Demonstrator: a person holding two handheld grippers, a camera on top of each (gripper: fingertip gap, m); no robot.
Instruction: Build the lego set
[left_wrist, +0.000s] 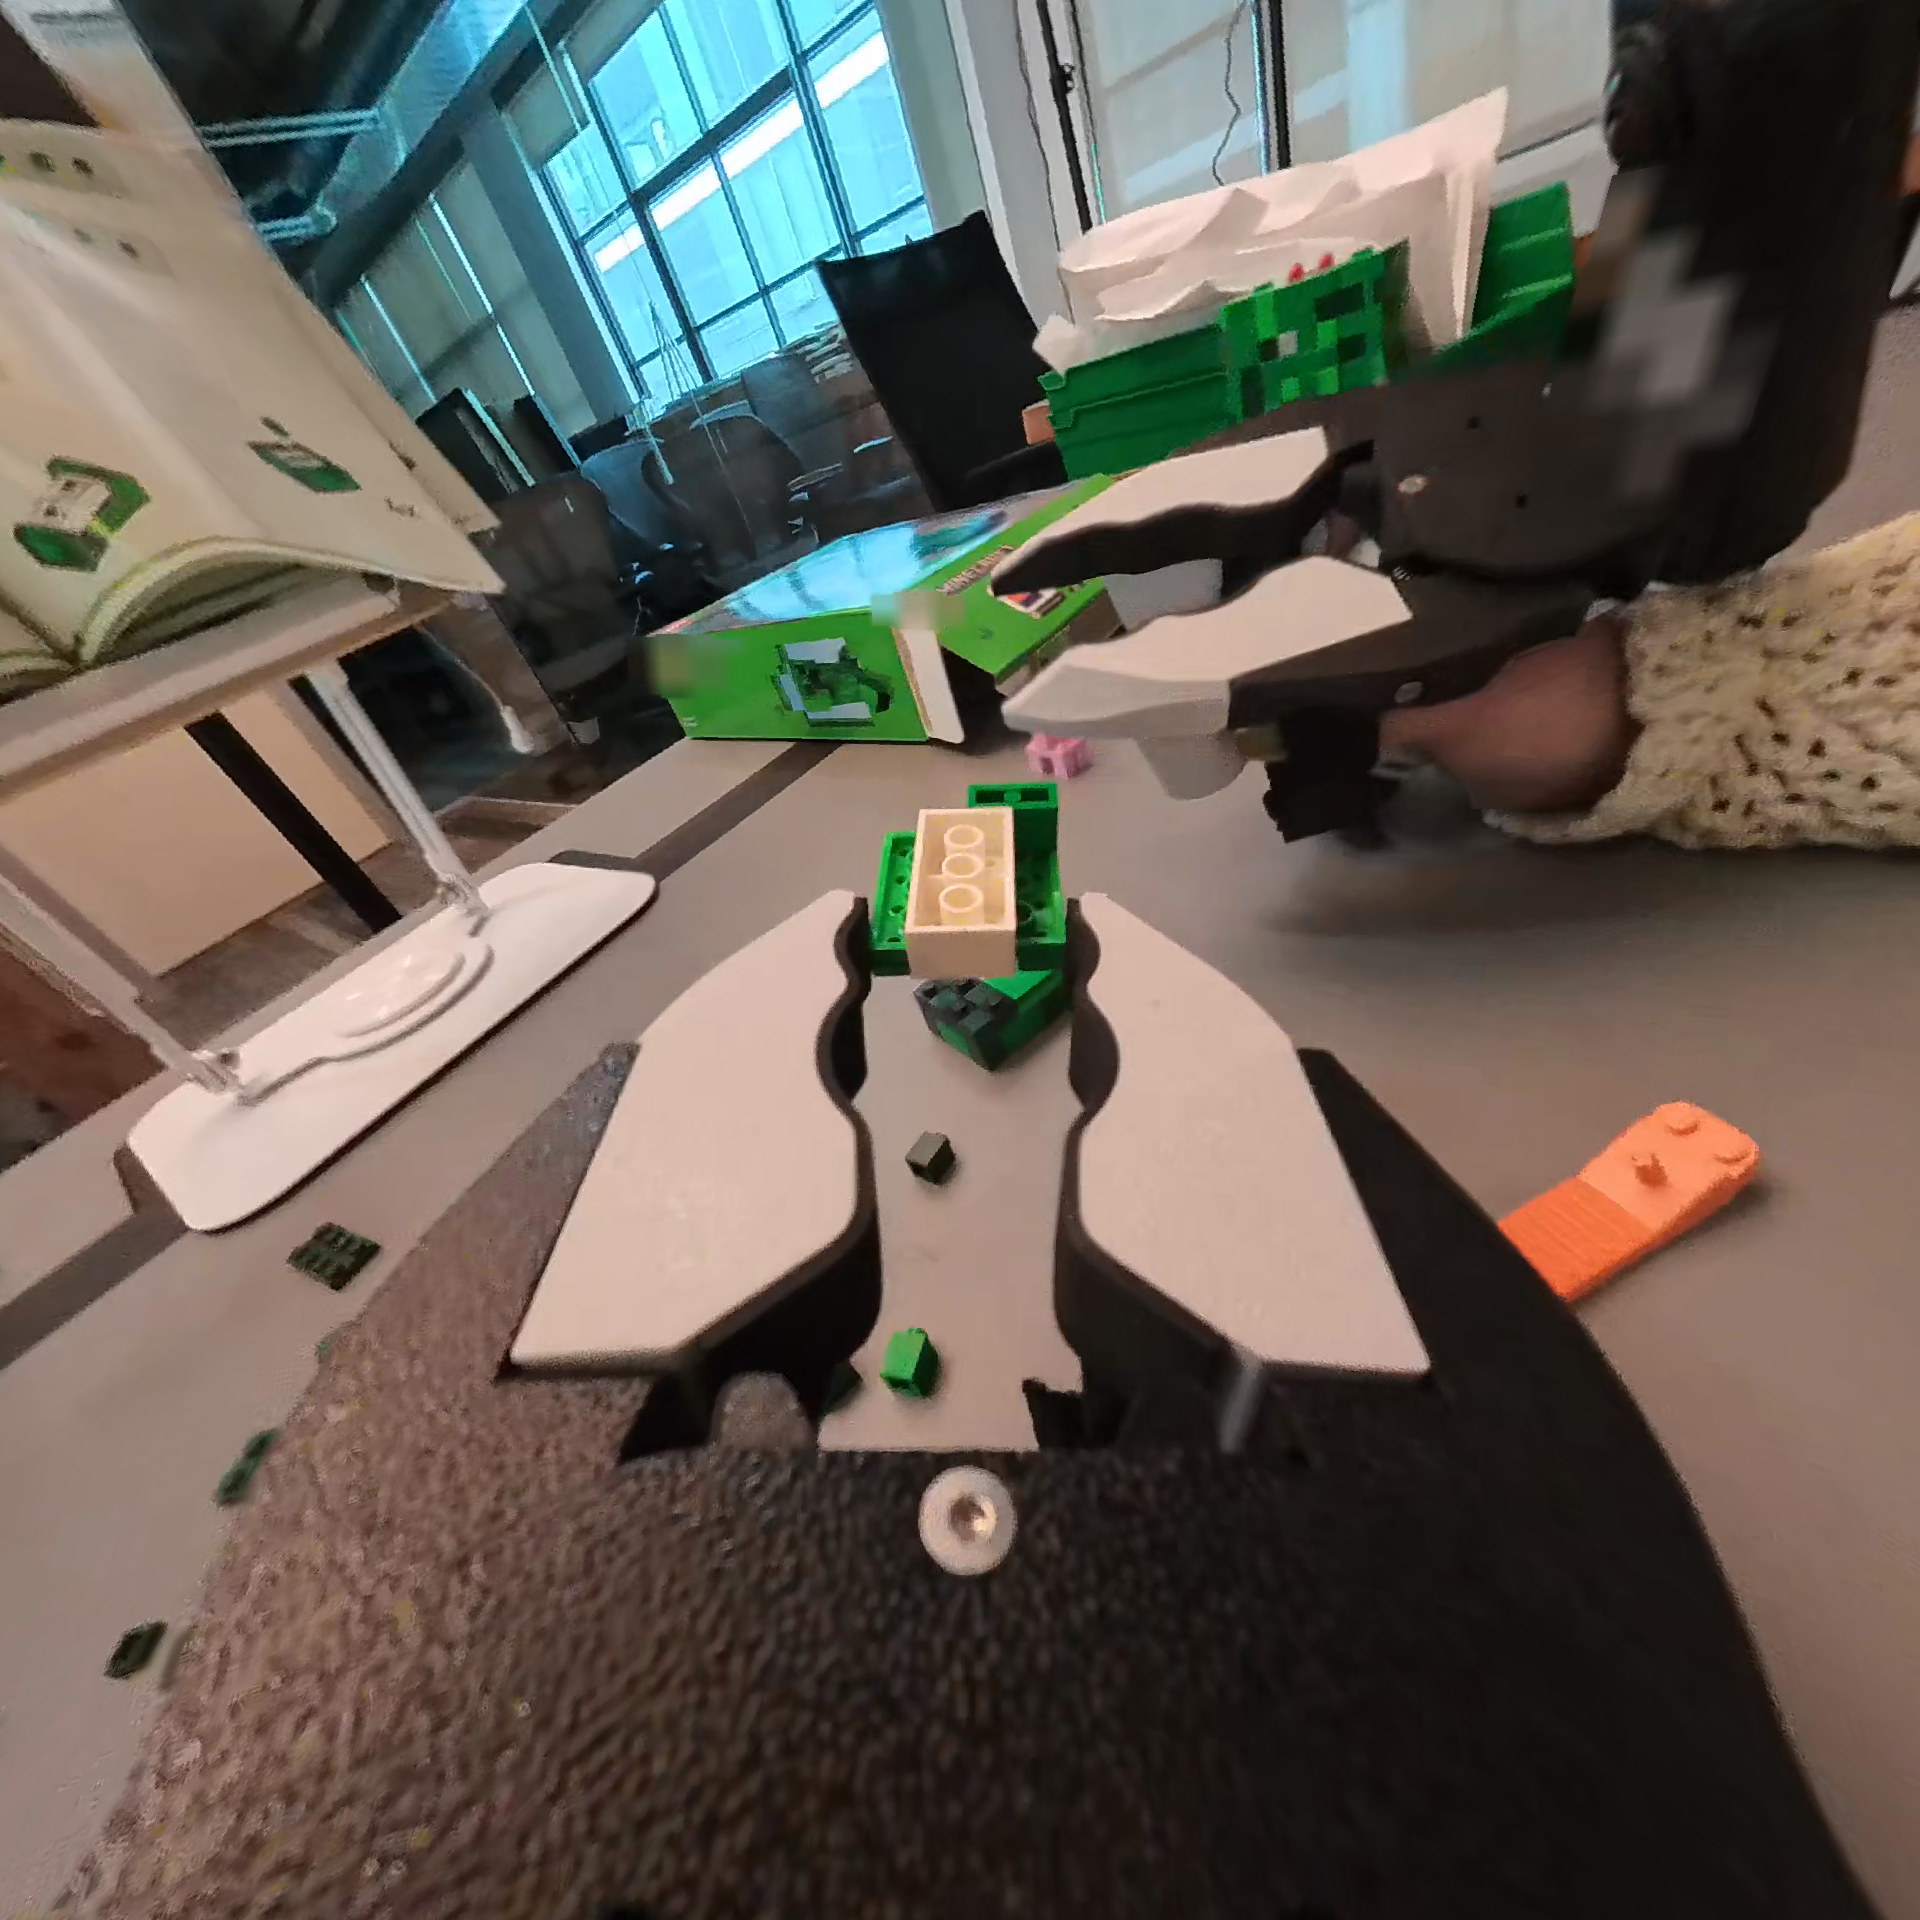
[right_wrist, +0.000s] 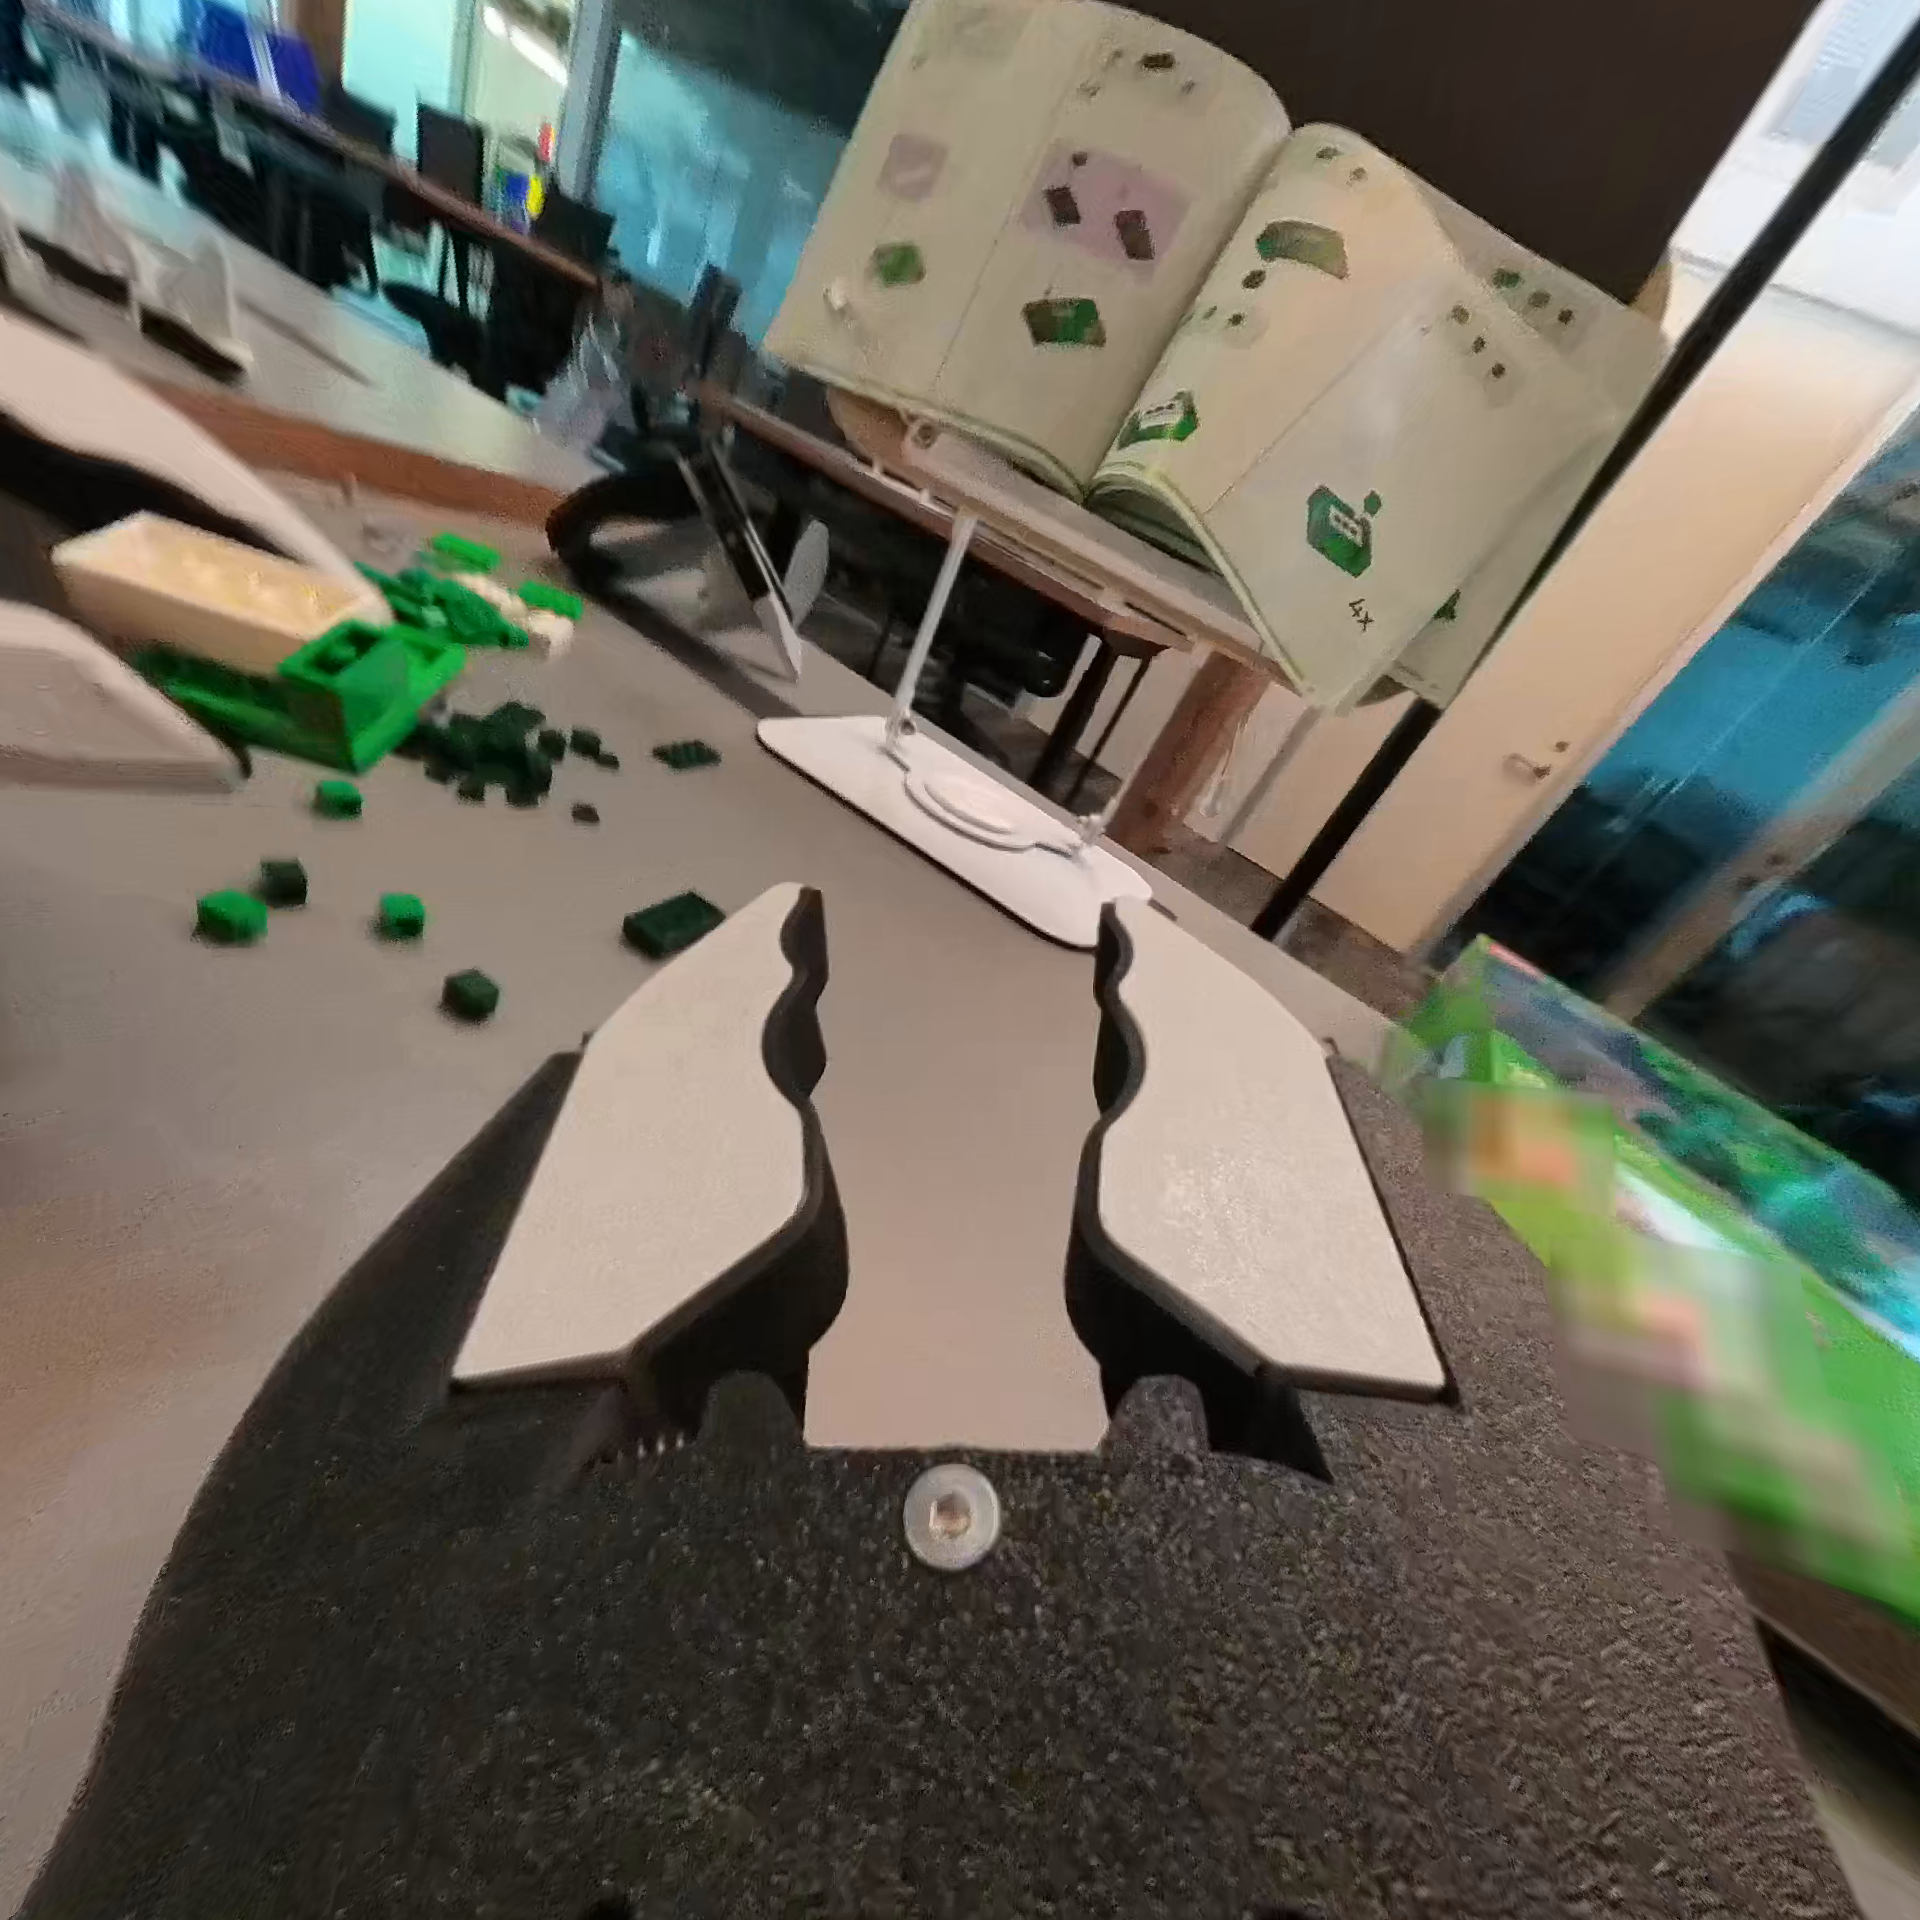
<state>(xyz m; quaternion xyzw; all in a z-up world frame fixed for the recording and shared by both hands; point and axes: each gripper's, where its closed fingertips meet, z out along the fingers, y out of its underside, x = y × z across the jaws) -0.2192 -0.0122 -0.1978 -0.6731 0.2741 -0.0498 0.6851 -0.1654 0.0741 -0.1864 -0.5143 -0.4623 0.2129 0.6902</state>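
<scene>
Office clutter around the grey table (left_wrist: 1351, 987)

A white stand (right_wrist: 966, 821) rested on the table; crumpled white paper (left_wrist: 1299, 229) sat in a green bin (left_wrist: 1143, 405), with dark chairs (left_wrist: 935, 343) and windows (left_wrist: 707, 208) behind.

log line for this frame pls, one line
left gripper: shut on lego assembly, white brick on top | right gripper: open, empty | loose green pieces on table

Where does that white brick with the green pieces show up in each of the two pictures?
Left wrist view: the white brick sits centre, between the left gripper fingers.
Right wrist view: white brick at far left, middle height, beside grey fingers.
Shared landmark: the open instruction booklet on its stand.
</scene>
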